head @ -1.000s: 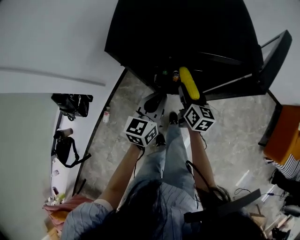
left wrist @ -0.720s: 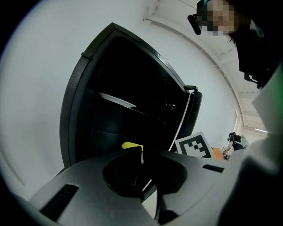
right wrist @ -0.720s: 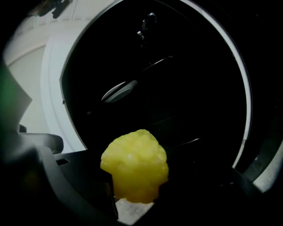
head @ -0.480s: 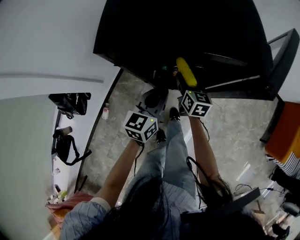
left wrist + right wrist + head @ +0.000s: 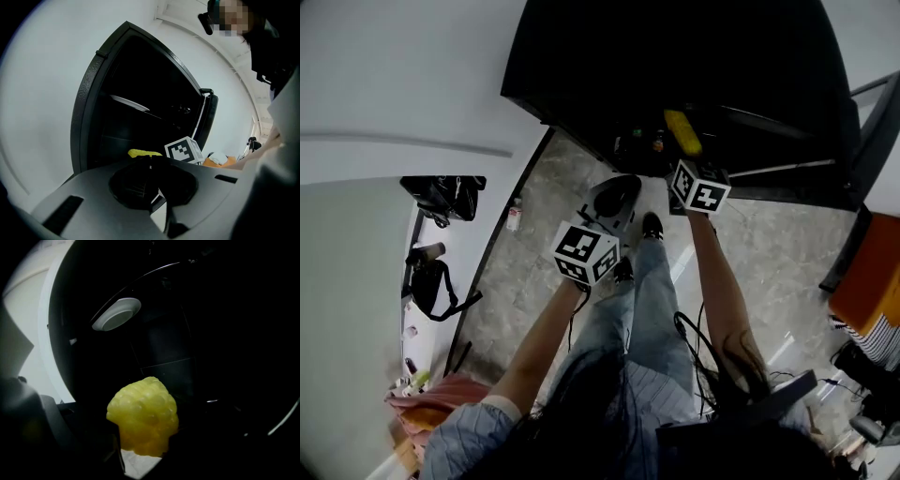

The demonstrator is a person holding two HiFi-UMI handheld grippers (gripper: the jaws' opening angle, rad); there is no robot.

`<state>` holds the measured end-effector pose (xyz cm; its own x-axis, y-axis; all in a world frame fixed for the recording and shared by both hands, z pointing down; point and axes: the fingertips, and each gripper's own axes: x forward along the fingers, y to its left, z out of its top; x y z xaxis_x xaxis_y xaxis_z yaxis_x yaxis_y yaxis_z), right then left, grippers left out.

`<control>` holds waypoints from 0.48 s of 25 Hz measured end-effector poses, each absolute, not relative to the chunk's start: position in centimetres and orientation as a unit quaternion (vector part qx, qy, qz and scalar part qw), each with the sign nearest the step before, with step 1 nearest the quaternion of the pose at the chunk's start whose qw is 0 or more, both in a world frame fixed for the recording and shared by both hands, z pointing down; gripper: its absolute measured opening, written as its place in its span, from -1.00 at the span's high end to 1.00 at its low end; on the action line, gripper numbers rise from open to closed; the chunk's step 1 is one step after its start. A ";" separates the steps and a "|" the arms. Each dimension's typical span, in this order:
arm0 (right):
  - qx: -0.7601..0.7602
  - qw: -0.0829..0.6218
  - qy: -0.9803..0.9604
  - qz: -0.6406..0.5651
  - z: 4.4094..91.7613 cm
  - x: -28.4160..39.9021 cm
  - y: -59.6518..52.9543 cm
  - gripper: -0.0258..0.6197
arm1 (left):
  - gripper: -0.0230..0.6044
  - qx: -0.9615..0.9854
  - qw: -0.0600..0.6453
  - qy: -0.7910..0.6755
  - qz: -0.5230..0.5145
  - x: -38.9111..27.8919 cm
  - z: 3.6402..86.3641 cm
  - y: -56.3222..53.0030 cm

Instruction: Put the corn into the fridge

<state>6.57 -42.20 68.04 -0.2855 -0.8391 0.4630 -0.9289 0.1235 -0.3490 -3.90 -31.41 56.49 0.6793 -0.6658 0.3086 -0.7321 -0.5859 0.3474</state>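
The yellow corn (image 5: 682, 132) sticks out of my right gripper (image 5: 685, 157), which is shut on it, at the dark opening of the black fridge (image 5: 675, 56). In the right gripper view the corn's tip (image 5: 143, 416) fills the lower middle, with the fridge's dark inside (image 5: 211, 357) behind it. My left gripper (image 5: 614, 199) hangs lower and to the left, over the floor, shut with nothing in it. From the left gripper view the corn (image 5: 143, 153) and the right gripper's marker cube (image 5: 184, 150) show in front of the fridge (image 5: 93, 93).
The fridge door (image 5: 872, 122) stands open at the right. A white round fitting (image 5: 117, 314) sits high inside the fridge. My shoes (image 5: 652, 225) are on the stone floor just before the fridge. Black bags (image 5: 441, 202) lie by the left wall, an orange seat (image 5: 872, 272) at the right.
My right gripper has carried the corn forward, from in front of the fridge to its opening. The left gripper has stayed almost where it was.
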 end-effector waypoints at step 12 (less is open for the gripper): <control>0.569 0.140 -0.765 0.268 68.9 5.1 -45.6 0.11 | 0.86 0.880 0.234 -0.408 0.074 -5.5 57.3 -31.4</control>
